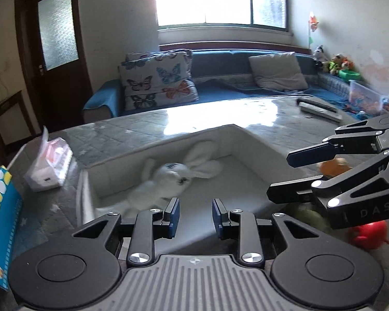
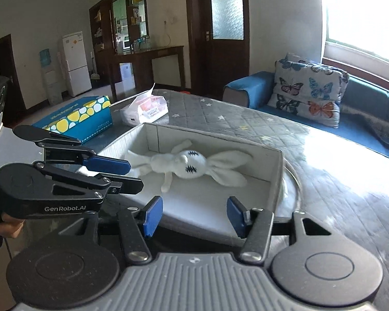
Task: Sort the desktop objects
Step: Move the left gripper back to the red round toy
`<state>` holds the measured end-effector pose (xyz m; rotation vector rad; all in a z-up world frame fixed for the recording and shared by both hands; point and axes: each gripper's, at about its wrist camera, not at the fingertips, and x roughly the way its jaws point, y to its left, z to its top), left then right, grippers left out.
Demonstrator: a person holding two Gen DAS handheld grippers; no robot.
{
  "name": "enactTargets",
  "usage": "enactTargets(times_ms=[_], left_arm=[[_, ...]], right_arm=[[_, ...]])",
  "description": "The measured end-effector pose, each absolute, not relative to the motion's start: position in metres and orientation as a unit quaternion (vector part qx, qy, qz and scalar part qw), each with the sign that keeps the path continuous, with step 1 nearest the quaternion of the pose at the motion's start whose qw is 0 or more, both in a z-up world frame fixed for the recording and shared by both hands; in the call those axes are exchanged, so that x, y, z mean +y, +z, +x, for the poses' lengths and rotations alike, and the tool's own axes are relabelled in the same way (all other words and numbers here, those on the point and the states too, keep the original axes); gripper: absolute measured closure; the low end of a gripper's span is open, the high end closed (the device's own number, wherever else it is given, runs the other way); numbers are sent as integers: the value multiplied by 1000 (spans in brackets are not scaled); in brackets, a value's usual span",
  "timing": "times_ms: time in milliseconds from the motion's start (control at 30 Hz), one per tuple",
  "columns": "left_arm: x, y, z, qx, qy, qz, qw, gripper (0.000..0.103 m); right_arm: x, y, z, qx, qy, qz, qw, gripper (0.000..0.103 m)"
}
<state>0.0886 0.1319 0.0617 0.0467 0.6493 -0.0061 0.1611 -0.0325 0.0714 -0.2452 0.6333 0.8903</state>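
A white plush rabbit (image 1: 173, 176) lies inside a shallow white box (image 1: 249, 140) on the table; it also shows in the right wrist view (image 2: 186, 165), in the same box (image 2: 276, 165). My left gripper (image 1: 195, 217) is open and empty just above the box's near edge. My right gripper (image 2: 193, 213) is open and empty over the box's near side. In the left wrist view the right gripper (image 1: 280, 175) reaches in from the right, above an orange toy (image 1: 334, 167), a green toy (image 1: 306, 213) and a red toy (image 1: 369, 235).
A blue tissue box with yellow dots (image 2: 77, 118) and a soft tissue pack (image 2: 145, 110) sit at the table's left side. A remote control (image 1: 320, 107) lies at the far right. A blue sofa with a butterfly cushion (image 1: 158, 83) stands behind the table.
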Motion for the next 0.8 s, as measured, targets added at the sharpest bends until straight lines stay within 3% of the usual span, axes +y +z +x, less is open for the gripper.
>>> enactTargets(times_ms=[67,800], left_arm=[[122,60,83,318,-16,17,948,73],[21,22,70,361,-161,-24,918,73]], right_arm=[[-46,70,151,297,415,-117,852,41],[-168,21,84,335,309,-105,884,33]])
